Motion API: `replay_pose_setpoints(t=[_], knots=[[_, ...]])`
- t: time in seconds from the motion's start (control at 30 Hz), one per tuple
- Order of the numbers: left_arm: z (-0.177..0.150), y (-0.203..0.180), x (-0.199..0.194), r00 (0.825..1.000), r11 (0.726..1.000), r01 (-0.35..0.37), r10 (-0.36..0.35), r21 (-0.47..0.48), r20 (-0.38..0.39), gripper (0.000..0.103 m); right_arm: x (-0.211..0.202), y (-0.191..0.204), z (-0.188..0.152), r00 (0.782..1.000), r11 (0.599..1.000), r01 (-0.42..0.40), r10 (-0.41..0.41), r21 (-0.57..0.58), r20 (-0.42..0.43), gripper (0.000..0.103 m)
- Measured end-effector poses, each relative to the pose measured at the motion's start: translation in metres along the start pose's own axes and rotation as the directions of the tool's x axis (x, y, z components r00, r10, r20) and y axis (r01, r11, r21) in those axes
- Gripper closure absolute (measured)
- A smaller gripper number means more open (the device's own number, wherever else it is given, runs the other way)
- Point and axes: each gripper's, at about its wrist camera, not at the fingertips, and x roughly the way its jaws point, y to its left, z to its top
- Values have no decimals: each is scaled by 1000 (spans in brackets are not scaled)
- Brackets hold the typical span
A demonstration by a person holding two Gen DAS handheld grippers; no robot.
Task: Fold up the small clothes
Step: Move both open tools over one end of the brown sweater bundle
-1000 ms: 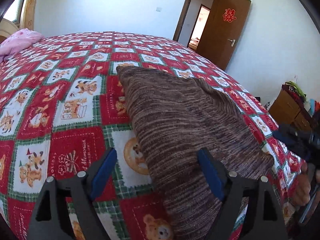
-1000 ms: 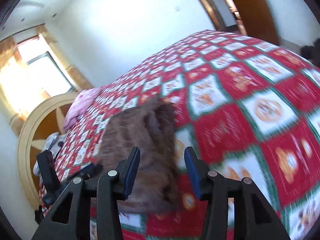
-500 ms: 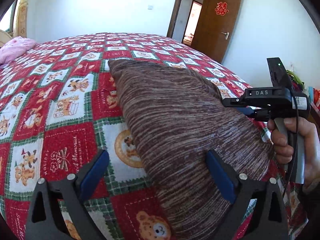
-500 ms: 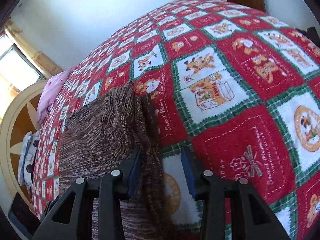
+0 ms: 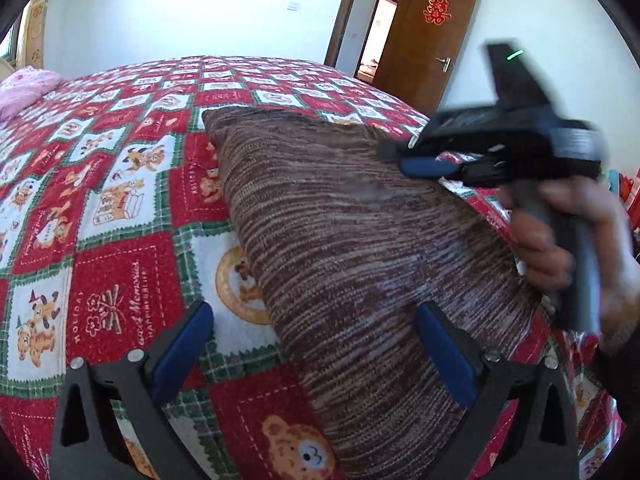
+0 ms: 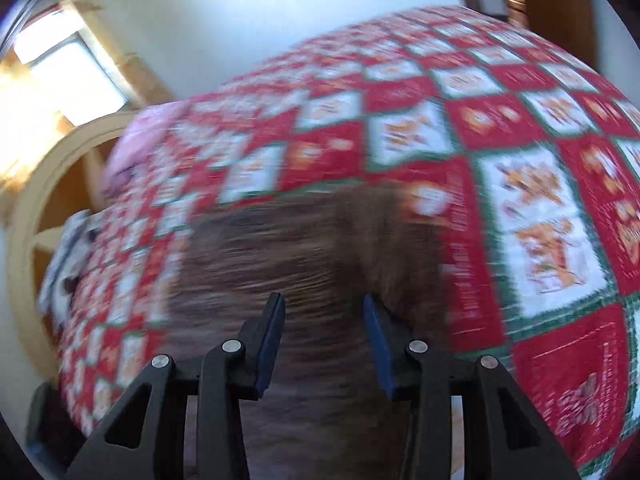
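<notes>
A brown striped knit garment (image 5: pixel 340 220) lies folded in a long strip on the red patchwork bedspread (image 5: pixel 112 264). My left gripper (image 5: pixel 314 312) hovers at its near end. Its jaws are opening wide; the cloth's left edge lies between them and the pads do not press it. My right gripper (image 5: pixel 396 156), blurred and held by a hand (image 5: pixel 560 240), hangs over the garment's far right edge. In the right wrist view the right gripper (image 6: pixel 323 302) stands partly open above the garment (image 6: pixel 312 248), with nothing pinched between its pads.
A pink pillow (image 5: pixel 24 88) lies at the bed's far left. An open wooden door (image 5: pixel 436 40) stands behind the bed. The curved headboard (image 6: pixel 48 200) and a bright window (image 6: pixel 68 76) sit past the bedspread (image 6: pixel 540 240).
The right gripper and hand came in from the right and now hang over the garment's far edge. The left jaws have spread wider. The right jaws narrowed a little.
</notes>
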Motion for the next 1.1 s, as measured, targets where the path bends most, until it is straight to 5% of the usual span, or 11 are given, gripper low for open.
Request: replay_pose_setpoints(t=[0.1,0.2,0.43,0.53,0.7,1.1], knots=[[-1,-2,0,1000,1000,-9,9,10,-5,0,-10,-6,0,1000,1000,-29,29,1,0,63],[-1,0,1,1000,1000,3,-3,6,-11,0,-31,11,-9,997,994,59,-54,-94,56,61],[-2,-7,4,999,998,-40,41,40,-26,0,-63,59,-80,999,944,-44,50,-326,10,61],[-4,-9,4,998,997,-51,53,51,-33,0,-50,45,-96,999,944,19,-31,-330,-29,61],[-6,-12,4,996,995,-74,77,71,-43,0,-56,23,-105,998,957,-47,36,-287,-41,61],[-18,-14,-4,995,993,-92,95,70,-37,0,-69,24,-129,1000,929,2,1,-370,8,61]])
